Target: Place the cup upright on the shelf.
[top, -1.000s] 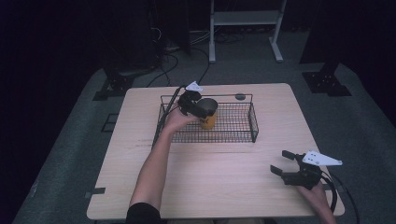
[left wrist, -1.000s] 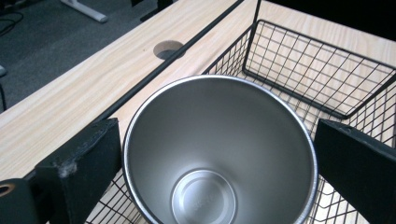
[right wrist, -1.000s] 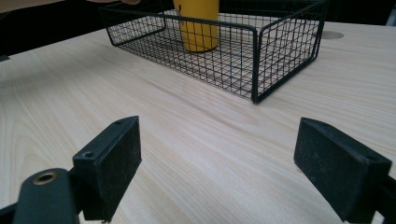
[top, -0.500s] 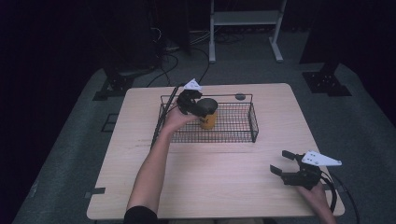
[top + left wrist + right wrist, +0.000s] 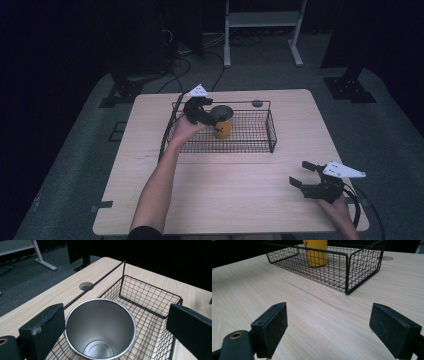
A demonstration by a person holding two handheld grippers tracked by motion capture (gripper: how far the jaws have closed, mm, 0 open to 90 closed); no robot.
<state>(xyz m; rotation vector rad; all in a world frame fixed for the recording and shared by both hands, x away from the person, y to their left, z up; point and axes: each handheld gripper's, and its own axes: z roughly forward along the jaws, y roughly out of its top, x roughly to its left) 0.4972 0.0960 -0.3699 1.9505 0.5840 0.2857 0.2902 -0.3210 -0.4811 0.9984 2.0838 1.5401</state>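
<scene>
- jaws of the right gripper (image 5: 306,176) stand wide apart with nothing between them, low over the bare near right part of the wooden table (image 5: 240,195); a hand grips it from behind and a cable loops off beside it.
- seen from the right gripper view, its two black pads (image 5: 272,326) frame plain pale wood, with the basket well ahead of them.
- jaws of the left gripper (image 5: 206,113) are also spread, hovering above the cup's left side, held by a bare forearm that reaches in from the near edge.
- from the left gripper view, the left pad (image 5: 45,327) sits just beside the cup's rim and the other pad is well clear to the right; whether the near pad touches the rim cannot be told.
- yellow cup (image 5: 223,121) stands upright inside the black wire basket (image 5: 260,142), left of the basket's middle; its inside is bare shiny metal (image 5: 100,327) and it holds nothing.
- wire basket lies on the far half of the table, long side facing the person.
- round cable hole (image 5: 257,103) sits in the tabletop just behind the basket.
- beyond the table, dark floor with a white frame stand (image 5: 262,20).
</scene>
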